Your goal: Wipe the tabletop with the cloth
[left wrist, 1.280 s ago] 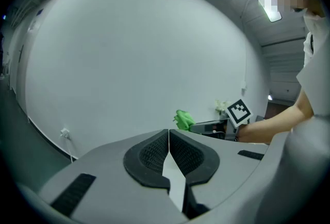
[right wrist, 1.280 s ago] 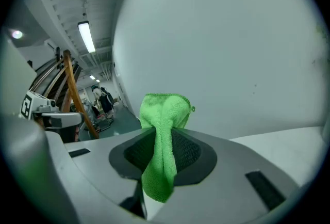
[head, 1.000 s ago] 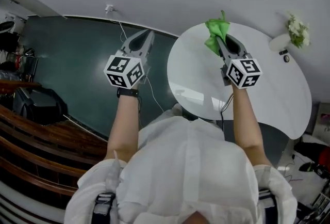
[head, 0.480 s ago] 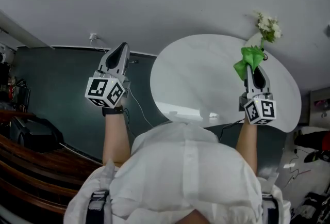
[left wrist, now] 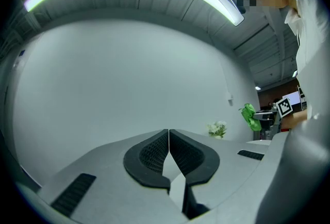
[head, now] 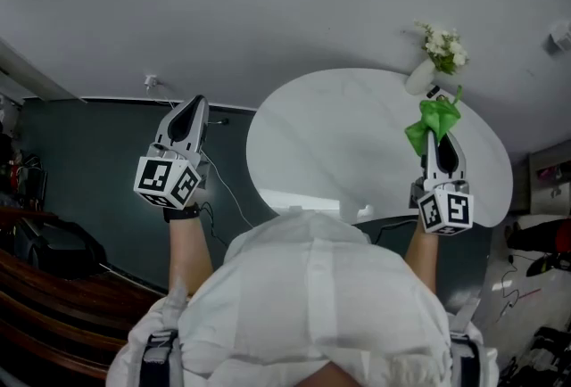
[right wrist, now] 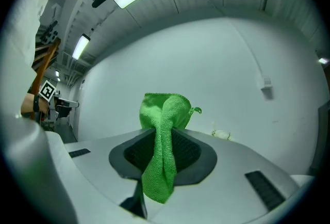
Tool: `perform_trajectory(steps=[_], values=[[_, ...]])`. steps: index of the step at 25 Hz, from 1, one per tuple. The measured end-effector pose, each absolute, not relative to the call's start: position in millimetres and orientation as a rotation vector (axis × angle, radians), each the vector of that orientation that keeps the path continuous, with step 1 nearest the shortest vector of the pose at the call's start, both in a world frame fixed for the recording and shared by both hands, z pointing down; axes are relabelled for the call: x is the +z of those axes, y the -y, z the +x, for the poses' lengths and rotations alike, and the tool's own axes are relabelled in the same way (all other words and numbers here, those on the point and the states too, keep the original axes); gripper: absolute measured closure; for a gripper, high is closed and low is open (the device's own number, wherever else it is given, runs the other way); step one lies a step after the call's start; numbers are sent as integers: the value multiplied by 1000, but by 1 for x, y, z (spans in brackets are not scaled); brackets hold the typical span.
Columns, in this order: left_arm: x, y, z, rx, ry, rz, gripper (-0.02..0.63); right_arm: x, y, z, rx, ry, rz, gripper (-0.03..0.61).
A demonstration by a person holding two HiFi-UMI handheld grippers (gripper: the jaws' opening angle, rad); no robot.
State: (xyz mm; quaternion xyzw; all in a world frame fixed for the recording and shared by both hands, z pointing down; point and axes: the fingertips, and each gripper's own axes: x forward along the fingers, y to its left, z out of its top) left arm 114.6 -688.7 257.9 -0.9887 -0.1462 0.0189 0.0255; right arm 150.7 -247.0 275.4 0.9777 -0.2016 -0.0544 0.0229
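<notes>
Pinching the green cloth (head: 433, 120) in our right claw (head: 435, 139), we held it over the right part of the round white tabletop (head: 339, 144), in the right half of the head view. The cloth bunched out past the claw's tips, just below a white vase (head: 418, 78) of small pale flowers (head: 442, 44) standing near the tabletop's upper right edge. From that view we could not tell whether the cloth touched the surface.

In the right gripper view the right claw (right wrist: 164, 134) was closed on the cloth (right wrist: 161, 166), which ran as a folded strip between the two dark pads (right wrist: 188, 153) and stood up above them against a pale wall (right wrist: 216, 63).

Our left claw (head: 191, 105) sat in the left half of the head view, off the tabletop and over the dark floor (head: 89, 144), with a thin cable (head: 228, 190) trailing across the floor beside it. In the left gripper view the left claw (left wrist: 168, 134) was pressed together, pad against pad. The flowers (left wrist: 217, 128) and the cloth (left wrist: 250, 117) showed small at that view's right.
</notes>
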Motion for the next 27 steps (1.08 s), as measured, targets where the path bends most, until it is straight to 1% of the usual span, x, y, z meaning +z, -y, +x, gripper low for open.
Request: perform_trajectory(steps=[27], values=[[272,681,116,12,476,-3112,597,282,256,162,-110,684,3022,495]])
